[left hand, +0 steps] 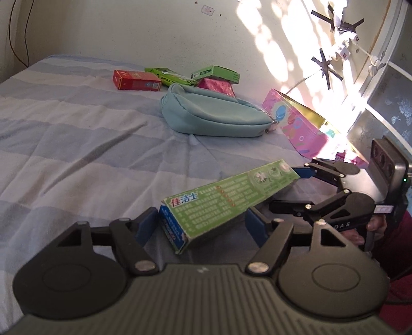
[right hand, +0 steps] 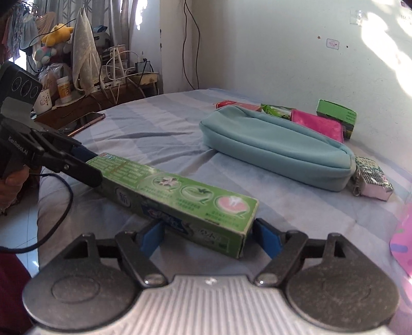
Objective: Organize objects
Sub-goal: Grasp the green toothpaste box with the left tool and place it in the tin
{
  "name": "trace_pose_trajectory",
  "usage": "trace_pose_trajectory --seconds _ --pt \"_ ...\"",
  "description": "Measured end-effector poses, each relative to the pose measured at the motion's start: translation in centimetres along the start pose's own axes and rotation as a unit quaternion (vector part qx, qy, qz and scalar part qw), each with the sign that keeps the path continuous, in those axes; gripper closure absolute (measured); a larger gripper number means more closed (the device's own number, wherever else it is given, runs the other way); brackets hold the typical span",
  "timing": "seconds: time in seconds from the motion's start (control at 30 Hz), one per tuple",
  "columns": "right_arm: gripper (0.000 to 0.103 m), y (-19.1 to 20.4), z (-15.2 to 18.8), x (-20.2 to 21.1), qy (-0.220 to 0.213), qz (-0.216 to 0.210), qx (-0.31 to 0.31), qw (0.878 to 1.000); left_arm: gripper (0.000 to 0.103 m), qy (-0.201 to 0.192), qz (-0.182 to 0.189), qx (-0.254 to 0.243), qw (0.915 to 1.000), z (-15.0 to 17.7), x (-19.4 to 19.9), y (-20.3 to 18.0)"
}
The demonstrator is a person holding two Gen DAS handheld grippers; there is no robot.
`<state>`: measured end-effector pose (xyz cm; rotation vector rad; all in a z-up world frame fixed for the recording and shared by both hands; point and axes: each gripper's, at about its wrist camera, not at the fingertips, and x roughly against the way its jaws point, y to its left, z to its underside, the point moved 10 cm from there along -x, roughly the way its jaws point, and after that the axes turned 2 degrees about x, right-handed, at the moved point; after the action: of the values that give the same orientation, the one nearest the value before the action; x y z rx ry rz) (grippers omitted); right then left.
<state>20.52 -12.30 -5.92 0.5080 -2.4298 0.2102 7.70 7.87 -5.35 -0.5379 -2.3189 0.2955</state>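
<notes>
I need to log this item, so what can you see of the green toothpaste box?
The toothpaste box is a long green carton, seemingly cardboard, printed with small text, round pictures and a blue end panel. It looks closed and lies flat on the striped bedsheet, one end between the left gripper fingers, the other between the right gripper fingers. Both jaws stand open with visible gaps beside it.

Bed — covered by a blue-and-white striped sheet — stands against a pale wall. Dappled sunlight falls across that wall. Beyond the bed's far edge, a cluttered wooden side table and curtains.
</notes>
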Motion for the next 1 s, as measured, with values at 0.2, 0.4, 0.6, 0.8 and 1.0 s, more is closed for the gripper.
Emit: trace_pose_trajectory --seconds 0.2,0.4,0.6,0.8,1.0 --pt "0.031 -2.9 -0.8 4.4 -0.062 0.063 -0.042 0.995 0.028 -0.02 0.024 -0.052 0.9982 -4.4 -1.4 -3.5" --pt "0.031 -9.4 -1.4 11.5 -0.116 0.184 -0.062 0.974 0.028 -0.045 0.087 -0.116 0.9883 -10.6 -5.9 -11.6" --pt "0.031 -17.8 0.4 18.9 -0.127 0.29 -0.089 0.945 0.027 -0.055 0.153 -0.181 0.9699 -14.5 -12.1 -22.0" --pt "0.03 -25.1 4.7 21.6 -0.096 0.325 -0.128 0.932 0.027 -0.014 0.184 -0.187 0.9648 -13.9 -18.9 -27.7" --pt "0.03 -28.7 8.5 20.5 -0.067 0.327 -0.176 0.926 0.027 0.03 0.169 -0.188 0.967 -12.5 -23.7 -29.2"
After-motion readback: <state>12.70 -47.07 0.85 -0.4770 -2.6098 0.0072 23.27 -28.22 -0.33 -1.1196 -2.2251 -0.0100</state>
